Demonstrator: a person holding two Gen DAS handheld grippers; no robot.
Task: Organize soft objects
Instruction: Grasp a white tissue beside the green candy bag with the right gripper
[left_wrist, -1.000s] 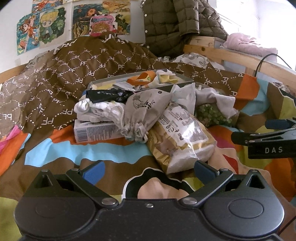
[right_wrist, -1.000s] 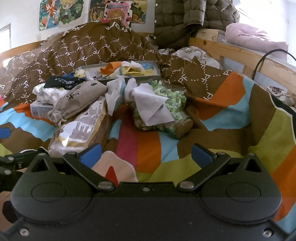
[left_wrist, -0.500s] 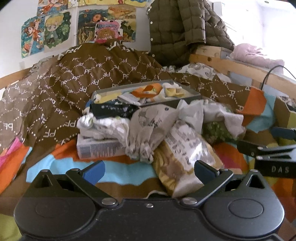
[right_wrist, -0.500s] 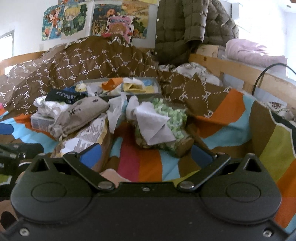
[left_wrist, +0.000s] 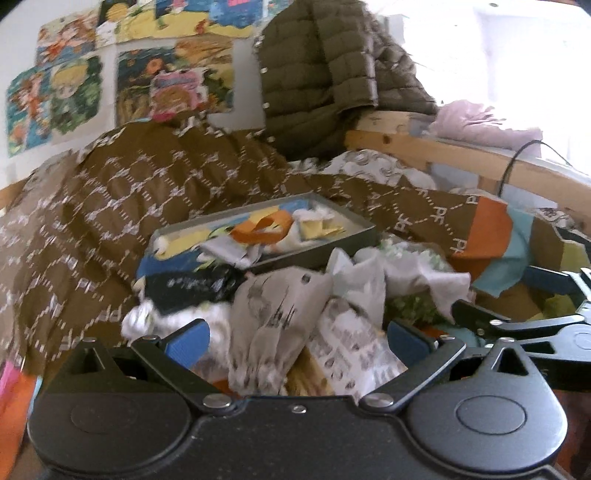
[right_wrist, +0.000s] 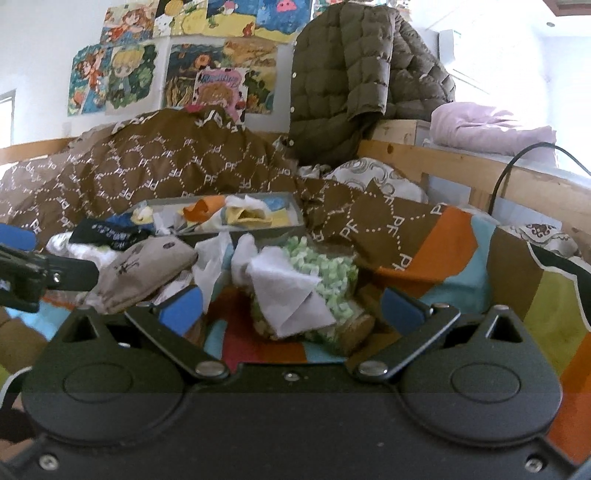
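A heap of soft items lies on the bed. A grey drawstring pouch (left_wrist: 273, 314) (right_wrist: 144, 271) rests on a crinkly printed packet (left_wrist: 351, 350), and my open left gripper (left_wrist: 297, 338) sits low right in front of both. A bag of green foam bits (right_wrist: 321, 273) with a white cloth (right_wrist: 291, 299) draped on it lies between the fingers of my open right gripper (right_wrist: 291, 306). Behind them stands a grey tray (left_wrist: 332, 251) (right_wrist: 240, 232) filled with coloured cloths. A black sock (left_wrist: 192, 288) and white cloth (left_wrist: 147, 319) lie at the left.
A brown patterned duvet (right_wrist: 147, 166) is piled behind the tray. A quilted olive jacket (right_wrist: 351, 74) hangs over the wooden bed rail (right_wrist: 480, 173) at right, with a black cable (right_wrist: 517, 162) and lilac bedding (right_wrist: 491, 129). The colourful bedspread (right_wrist: 498, 258) spreads to the right.
Both grippers have moved forward and dropped lower toward the heap, so the pouch, packet and foam bag now fill the gap between the fingers. Both stay open.
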